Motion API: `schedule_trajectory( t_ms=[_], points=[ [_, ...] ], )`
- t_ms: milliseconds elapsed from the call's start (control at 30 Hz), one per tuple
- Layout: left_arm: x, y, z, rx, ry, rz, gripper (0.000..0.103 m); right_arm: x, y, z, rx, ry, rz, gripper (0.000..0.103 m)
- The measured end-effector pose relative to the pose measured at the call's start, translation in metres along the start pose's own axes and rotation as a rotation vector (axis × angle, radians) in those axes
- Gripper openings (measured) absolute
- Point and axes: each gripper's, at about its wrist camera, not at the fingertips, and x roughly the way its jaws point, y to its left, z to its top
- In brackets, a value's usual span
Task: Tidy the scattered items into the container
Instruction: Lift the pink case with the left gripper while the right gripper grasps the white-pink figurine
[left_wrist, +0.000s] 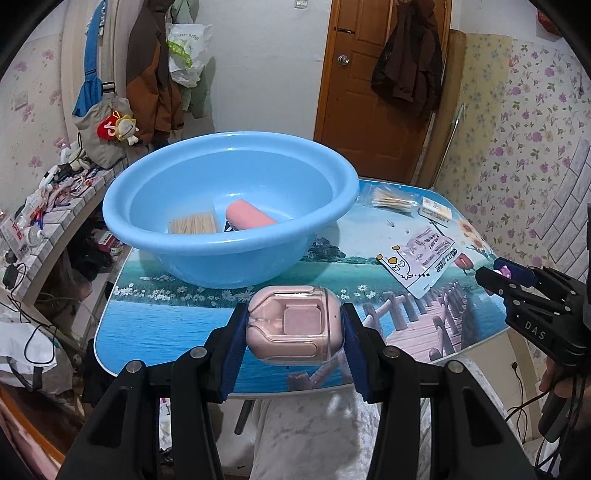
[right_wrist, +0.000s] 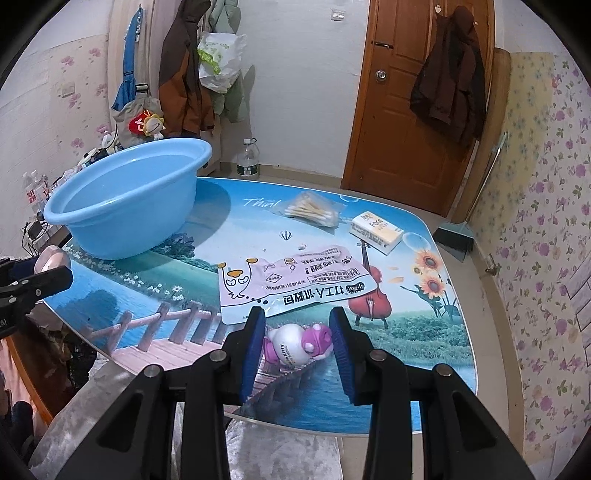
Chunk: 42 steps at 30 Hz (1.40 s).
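Observation:
My left gripper (left_wrist: 294, 325) is shut on a pink earbud case (left_wrist: 293, 325) and holds it over the table's near edge, in front of the blue basin (left_wrist: 229, 243). The basin holds a bundle of wooden sticks (left_wrist: 194, 224) and a pink cylinder (left_wrist: 249, 215). My right gripper (right_wrist: 297, 345) is shut on a small white and purple toy (right_wrist: 299, 345) at the table's front edge; it also shows in the left wrist view (left_wrist: 496, 277). On the table lie a pink printed packet (right_wrist: 295, 282), a bag of cotton swabs (right_wrist: 312, 214) and a tissue pack (right_wrist: 376, 229).
The table (right_wrist: 406, 350) has a printed scenery top. A cluttered shelf (left_wrist: 40, 214) runs along the left wall. A wooden door (right_wrist: 406, 129) with a hung coat stands behind. A water bottle (right_wrist: 248, 160) stands on the floor beyond the table.

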Motion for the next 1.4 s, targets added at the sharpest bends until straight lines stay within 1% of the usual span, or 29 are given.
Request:
schedule_trajectory(
  t_ms=[400,600,767,900,1000,1133,1267,1400],
  points=[
    [-0.011,0.002,0.006,0.0,-0.022,0.014,0.047,-0.01,-0.003,0.007,0.007,-0.02,0.005,0.037],
    [-0.025,0.005,0.019,-0.006,-0.062,0.023,0.047,-0.027,0.0,0.028,-0.012,-0.072,0.011,0.037],
    [-0.039,0.007,0.033,0.0,-0.102,0.026,0.047,-0.042,0.01,0.048,-0.038,-0.12,0.036,0.037],
    [-0.044,0.016,0.042,-0.01,-0.12,0.037,0.047,-0.046,0.019,0.058,-0.047,-0.133,0.072,0.037],
    [-0.049,0.027,0.044,-0.027,-0.132,0.054,0.047,-0.041,0.026,0.059,-0.054,-0.111,0.108,0.037],
    [-0.051,0.039,0.046,-0.04,-0.139,0.077,0.047,-0.038,0.031,0.06,-0.054,-0.105,0.119,0.037],
    [-0.053,0.052,0.053,-0.054,-0.15,0.095,0.047,-0.043,0.034,0.067,-0.068,-0.12,0.119,0.037],
    [-0.056,0.064,0.061,-0.063,-0.173,0.114,0.047,-0.047,0.037,0.078,-0.082,-0.139,0.139,0.037]
  ],
)
